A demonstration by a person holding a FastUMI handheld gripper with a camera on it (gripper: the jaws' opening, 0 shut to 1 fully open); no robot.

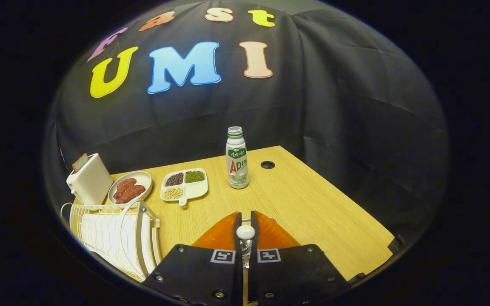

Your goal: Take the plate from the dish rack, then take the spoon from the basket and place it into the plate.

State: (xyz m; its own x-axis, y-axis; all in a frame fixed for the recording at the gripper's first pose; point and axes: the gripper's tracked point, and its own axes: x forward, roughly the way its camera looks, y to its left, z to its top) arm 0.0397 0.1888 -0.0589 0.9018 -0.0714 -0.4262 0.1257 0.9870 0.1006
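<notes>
My gripper (245, 217) is shut on a spoon (245, 232), whose white rounded end and thin shiny stem are pinched between the two fingers. Directly below and ahead of the fingers lies an orange plate (275, 234) on the wooden table (313, 204); the fingers cover its middle, so it shows on both sides of them. I cannot tell if the spoon touches the plate. The white wire dish rack (113, 238) stands to the left of the fingers, with a pale plate still upright in it.
At the back left stand a white toaster (88, 178), an oval dish of sausages (129, 189) and a divided dish of beans (184, 185). Beyond the fingers stands a white drink bottle (237, 159), with a cable hole (267, 165) to its right. The table ends to the right.
</notes>
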